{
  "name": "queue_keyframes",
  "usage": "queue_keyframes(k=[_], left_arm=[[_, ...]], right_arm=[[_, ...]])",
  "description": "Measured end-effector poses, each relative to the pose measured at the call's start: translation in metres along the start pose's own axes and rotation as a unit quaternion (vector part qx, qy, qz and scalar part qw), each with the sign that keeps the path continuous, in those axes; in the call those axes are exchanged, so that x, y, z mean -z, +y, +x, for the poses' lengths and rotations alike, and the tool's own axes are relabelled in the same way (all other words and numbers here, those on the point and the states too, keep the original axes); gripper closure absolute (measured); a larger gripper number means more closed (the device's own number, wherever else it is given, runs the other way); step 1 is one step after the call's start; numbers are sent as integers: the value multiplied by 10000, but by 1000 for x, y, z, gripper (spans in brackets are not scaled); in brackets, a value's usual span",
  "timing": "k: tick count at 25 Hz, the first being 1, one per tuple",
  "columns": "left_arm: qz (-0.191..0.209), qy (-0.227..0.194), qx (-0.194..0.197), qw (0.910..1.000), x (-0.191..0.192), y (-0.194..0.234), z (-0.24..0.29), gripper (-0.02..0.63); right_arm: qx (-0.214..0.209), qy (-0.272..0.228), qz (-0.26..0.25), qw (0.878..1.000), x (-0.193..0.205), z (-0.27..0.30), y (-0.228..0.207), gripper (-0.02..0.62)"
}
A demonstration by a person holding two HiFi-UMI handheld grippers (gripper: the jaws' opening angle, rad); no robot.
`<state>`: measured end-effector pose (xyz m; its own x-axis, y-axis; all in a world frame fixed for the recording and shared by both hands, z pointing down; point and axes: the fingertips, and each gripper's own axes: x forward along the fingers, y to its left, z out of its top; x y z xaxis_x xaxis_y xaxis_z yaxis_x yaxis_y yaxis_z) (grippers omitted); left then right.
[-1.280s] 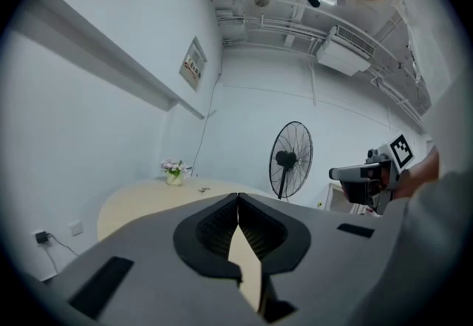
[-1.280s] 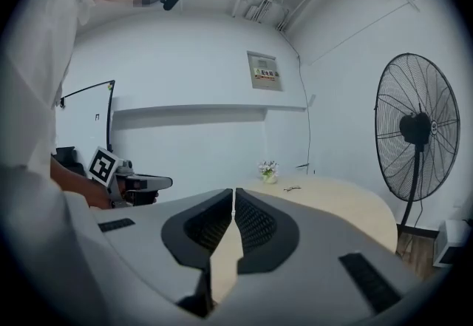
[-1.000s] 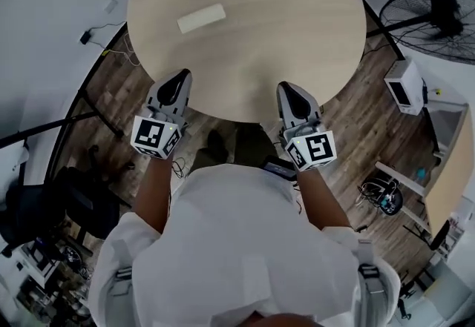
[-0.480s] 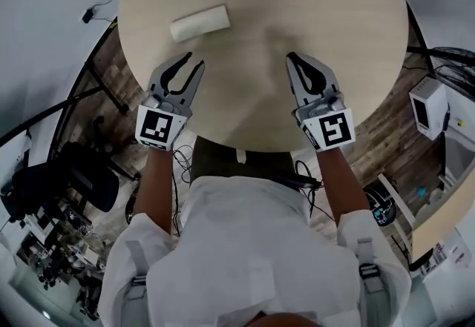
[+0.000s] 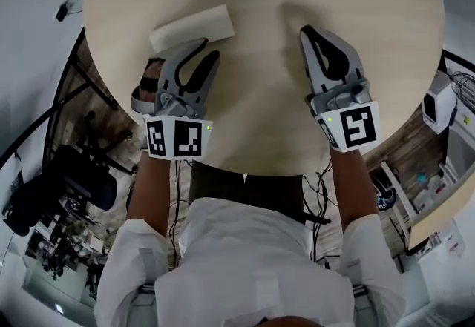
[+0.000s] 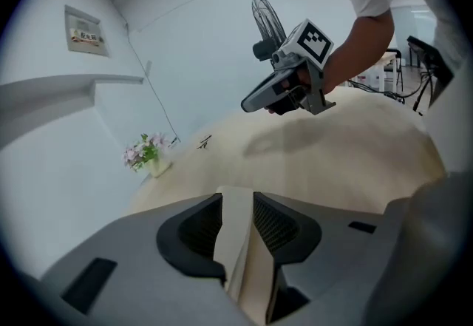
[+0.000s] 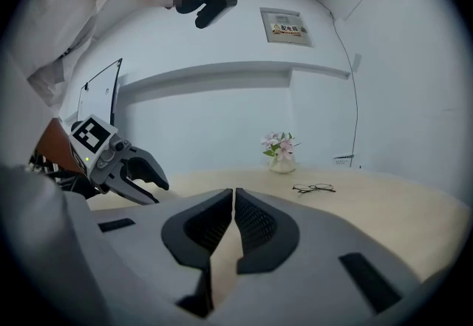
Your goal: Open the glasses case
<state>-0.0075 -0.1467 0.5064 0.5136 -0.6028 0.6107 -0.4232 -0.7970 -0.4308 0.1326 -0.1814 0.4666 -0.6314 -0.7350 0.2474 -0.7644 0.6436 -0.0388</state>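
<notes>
Approach step. Left tongs (image 5: 206, 50) have just been opening and stand wide, empty; the closed case (image 5: 191, 27) lies just ahead on the tabletop (image 5: 260, 110). Right tongs (image 5: 308, 32) are closed, empty. Next, likely: straddle the case and pinch.

We seem to be in an office or meeting room: a round pale-wood table (image 5: 260, 125) on a plank floor (image 5: 412, 144) with trailing cables (image 5: 320, 192), a black swivel chair (image 5: 74, 179), white walls, a framed notice (image 7: 284, 25), a pedestal fan (image 6: 266, 18).
</notes>
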Motion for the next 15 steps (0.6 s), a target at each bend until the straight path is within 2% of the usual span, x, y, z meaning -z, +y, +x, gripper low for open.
queue_keyframes(k=[4,8,12,15], left_arm=[[628,355,-32,9974,0,-1,13,460],[1298,804,31,9883,4,-11,24,459],[1420,992,56,9849,9,-12,30,448],[1479,975,24,9842,6,-11,34,443]], right_arm=[[176,-11,80,9998,11,2,-3,568],[256,-83,106,9996,12,-9,-1,566],[319,-56,62,9995,15,-13,0,566],[381,-57,76,9992,18,-15,-3,566]])
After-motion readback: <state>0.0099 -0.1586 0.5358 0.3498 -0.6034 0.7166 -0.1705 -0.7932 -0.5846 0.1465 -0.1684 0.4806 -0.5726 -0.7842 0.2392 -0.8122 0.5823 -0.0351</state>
